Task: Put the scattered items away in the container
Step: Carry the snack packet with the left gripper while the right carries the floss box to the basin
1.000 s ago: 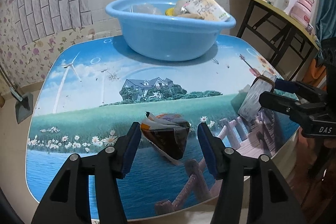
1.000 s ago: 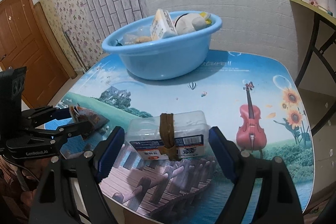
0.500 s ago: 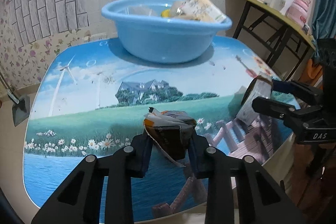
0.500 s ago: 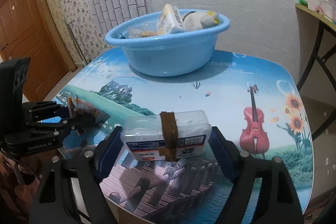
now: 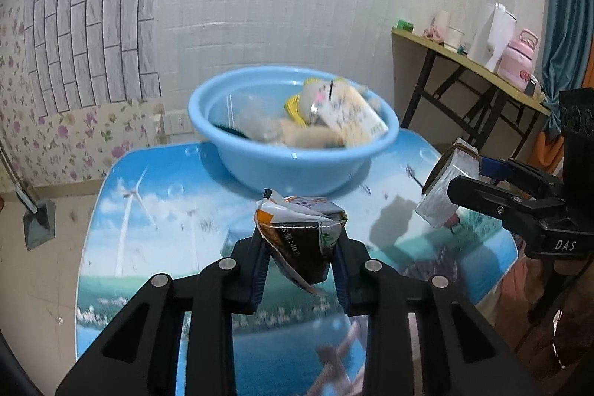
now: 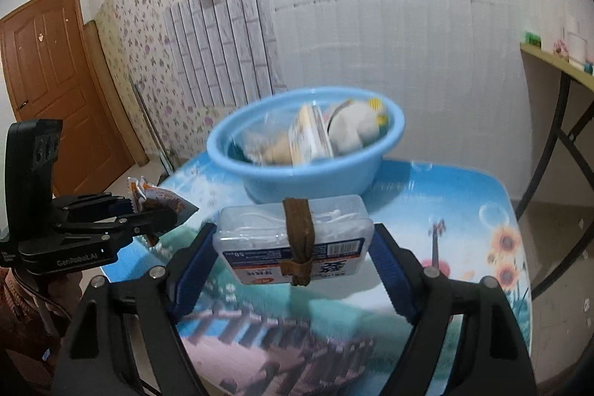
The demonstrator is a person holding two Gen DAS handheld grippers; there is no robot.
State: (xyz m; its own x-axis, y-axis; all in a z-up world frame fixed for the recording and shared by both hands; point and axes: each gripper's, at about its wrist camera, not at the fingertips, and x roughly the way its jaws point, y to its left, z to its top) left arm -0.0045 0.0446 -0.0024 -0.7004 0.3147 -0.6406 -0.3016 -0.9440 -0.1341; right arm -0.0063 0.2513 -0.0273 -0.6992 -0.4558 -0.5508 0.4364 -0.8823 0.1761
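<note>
**Both claws loaded above the tabletop**

The left claw point(image 5: 300, 247) pinches a crumpled dark snack packet point(image 5: 299, 236). The right claw point(image 6: 293, 258) clamps a clear plastic box point(image 6: 297, 240) bound with a brown band point(image 6: 299, 240). Both items hang clear of the picture-printed tabletop point(image 6: 445, 210). Beyond them, the blue basin point(image 5: 293, 166) sits at the far edge, holding several items.

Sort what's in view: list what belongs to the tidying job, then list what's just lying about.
Part of the job:
- snack packet, pinched in the left gripper
- clear plastic box, clamped in the right gripper
- blue basin, already holding several items

Just lying about:
- pink flask and white jug on the side table
- dustpan by the wall
</note>
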